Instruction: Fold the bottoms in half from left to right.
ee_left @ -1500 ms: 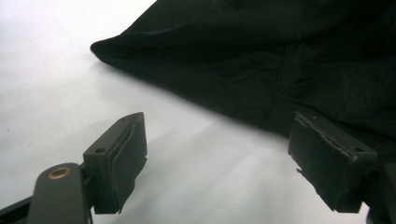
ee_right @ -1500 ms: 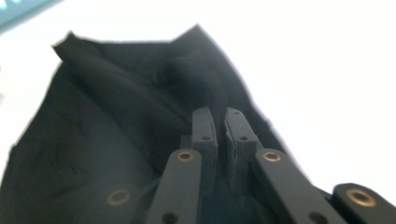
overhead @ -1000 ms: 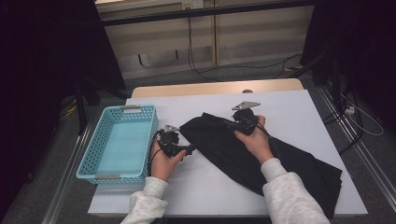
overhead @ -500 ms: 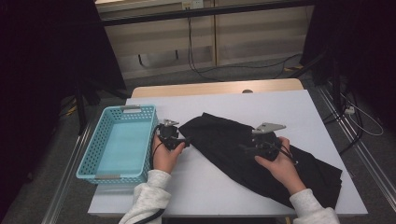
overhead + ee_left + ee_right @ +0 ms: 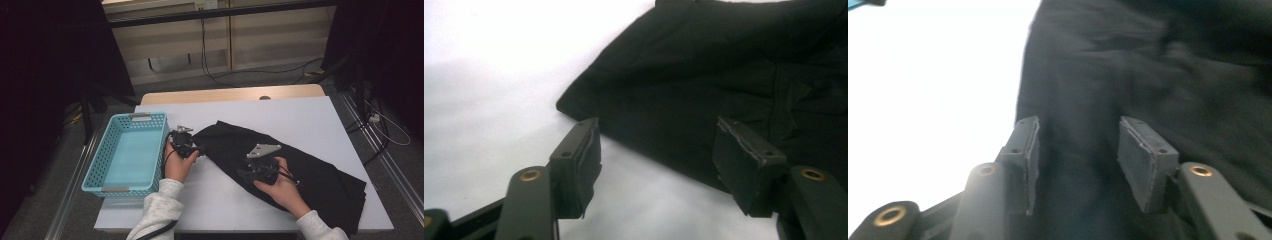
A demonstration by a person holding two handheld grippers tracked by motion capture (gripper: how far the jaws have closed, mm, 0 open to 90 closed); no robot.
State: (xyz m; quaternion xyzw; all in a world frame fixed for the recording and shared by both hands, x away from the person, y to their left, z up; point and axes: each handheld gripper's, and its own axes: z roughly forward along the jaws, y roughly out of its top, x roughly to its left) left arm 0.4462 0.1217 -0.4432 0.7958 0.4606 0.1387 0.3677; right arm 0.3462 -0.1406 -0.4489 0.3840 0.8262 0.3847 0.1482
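A black cloth (image 5: 300,170) lies spread slantwise over the white table (image 5: 310,115). My left gripper (image 5: 199,148) sits at the cloth's left end. In the left gripper view it (image 5: 659,155) is open, with the cloth's corner (image 5: 704,95) just ahead of the pads; its jaws narrowed a little within the last second. My right gripper (image 5: 243,175) rests on the cloth's near edge, about midway along. In the right gripper view it (image 5: 1078,160) has its jaws astride the dark fabric (image 5: 1148,65). They have just been closing, and a gap still shows between the pads.
An empty teal basket (image 5: 145,116) stands at the table's left edge, right beside my left hand. The floor behind the table carries cables (image 5: 220,75). Bare white tabletop runs along the far side and the near left.
My right gripper went from the cloth's far upper edge out to the right, then back left onto its near edge. The left hand stayed put.
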